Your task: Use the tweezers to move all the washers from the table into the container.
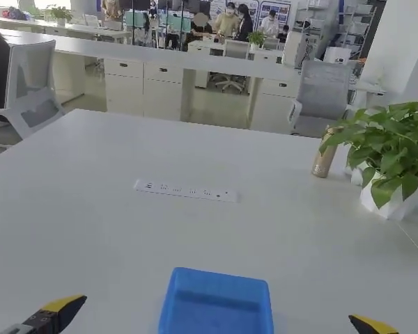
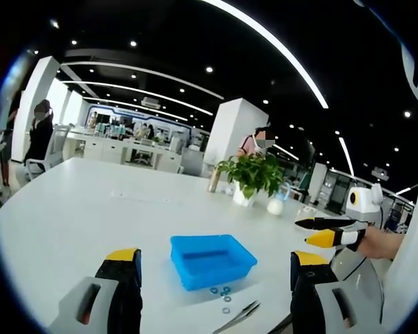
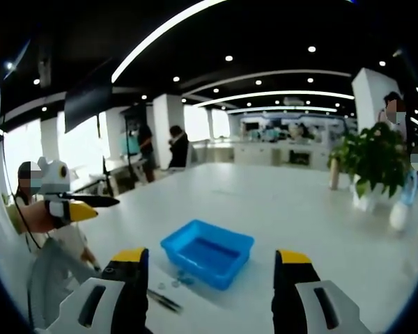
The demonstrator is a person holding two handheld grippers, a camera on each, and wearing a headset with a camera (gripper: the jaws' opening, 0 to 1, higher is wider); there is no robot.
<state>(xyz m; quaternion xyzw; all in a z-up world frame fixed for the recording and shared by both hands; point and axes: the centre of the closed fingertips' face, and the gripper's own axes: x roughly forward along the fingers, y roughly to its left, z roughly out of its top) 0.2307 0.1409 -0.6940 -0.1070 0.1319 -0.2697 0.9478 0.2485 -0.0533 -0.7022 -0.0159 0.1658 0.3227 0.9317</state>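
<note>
**Clerk:** Task items, and where is each?

**Keeper:** Blue container (image 2: 212,259), open-topped, on the white surface (image 1: 90,229). Washers (image 2: 221,292), a small loose cluster on the surface just beside the container's near wall. None can be made out inside it. Tweezers (image 2: 238,316) lie flat near the washers, apart from both grippers. The close grouping likely keeps each carry short.

**Clerk:** Grippers?

**Keeper:** Left gripper (image 2: 214,257): jaws spread wide, nothing between them. Right gripper (image 3: 211,255): the same. Each is held back from the container, one to either side. That probably leaves the work unobstructed, ready to take up the tweezers. The task looks not yet begun.

**Clerk:** Sundries?

**Keeper:** Power strip (image 1: 186,191) mid-surface; potted plant (image 1: 390,160) and bottle (image 1: 325,153) at the far right, well apart.
</note>
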